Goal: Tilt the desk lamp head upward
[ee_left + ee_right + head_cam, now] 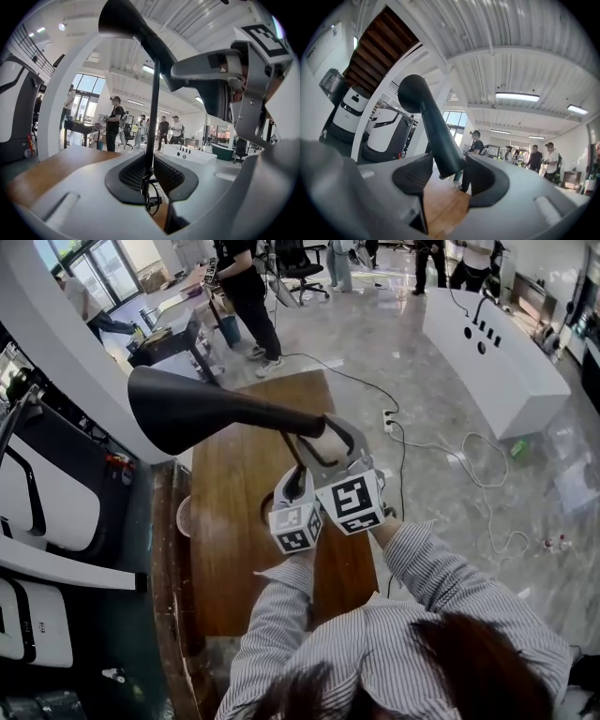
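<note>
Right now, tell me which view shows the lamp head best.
The head view: the whole black lamp head shows side-on, cone and neck. The left gripper view shows it from below; the right gripper view foreshortens it, narrow end between the jaws.

No words, brand names or numbers can be read anywhere in these views. The only printed signs are black-and-white square coded markers on the left tool's cube [294, 527] and the right tool's cube [350, 502]. A small dark mark on the white machine [355, 112] is too blurred to read.
</note>
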{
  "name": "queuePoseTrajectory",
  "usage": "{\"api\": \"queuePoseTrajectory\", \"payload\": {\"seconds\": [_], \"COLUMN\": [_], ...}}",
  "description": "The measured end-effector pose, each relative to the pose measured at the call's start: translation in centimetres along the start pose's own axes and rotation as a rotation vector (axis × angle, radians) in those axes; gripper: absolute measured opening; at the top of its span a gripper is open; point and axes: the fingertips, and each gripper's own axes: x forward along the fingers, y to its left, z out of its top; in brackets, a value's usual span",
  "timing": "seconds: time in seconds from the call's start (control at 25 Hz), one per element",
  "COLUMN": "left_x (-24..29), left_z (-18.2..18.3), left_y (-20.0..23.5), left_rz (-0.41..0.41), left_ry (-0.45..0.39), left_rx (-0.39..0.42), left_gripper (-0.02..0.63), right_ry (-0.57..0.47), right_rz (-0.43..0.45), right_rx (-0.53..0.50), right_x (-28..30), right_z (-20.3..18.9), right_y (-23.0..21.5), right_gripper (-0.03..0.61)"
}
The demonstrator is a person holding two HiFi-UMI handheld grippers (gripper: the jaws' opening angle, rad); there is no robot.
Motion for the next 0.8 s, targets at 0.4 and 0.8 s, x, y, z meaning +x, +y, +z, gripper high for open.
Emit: {"api": "queuePoseTrajectory", "payload": {"seconds": [0.4,0.8], "left_x": [0.07,-0.03], "left_z": [-0.03,0.23], "left_y": [0.08,0.01], "left_rz": [0.003,-0.006], "left_ry": [-0.002,0.053], "left_rx": [0.009,0.007], "left_gripper": [0.048,0.048], "right_ry": [-0.016,-0.011], "right_rz": [0.011,0.043], "right_rx": [0.147,0.046], "right_x": [0.25,-0.03], "right_z": [-0.61,-0.55], "right_y": [0.37,0.41], "right_gripper": [0.23,0.23]}}
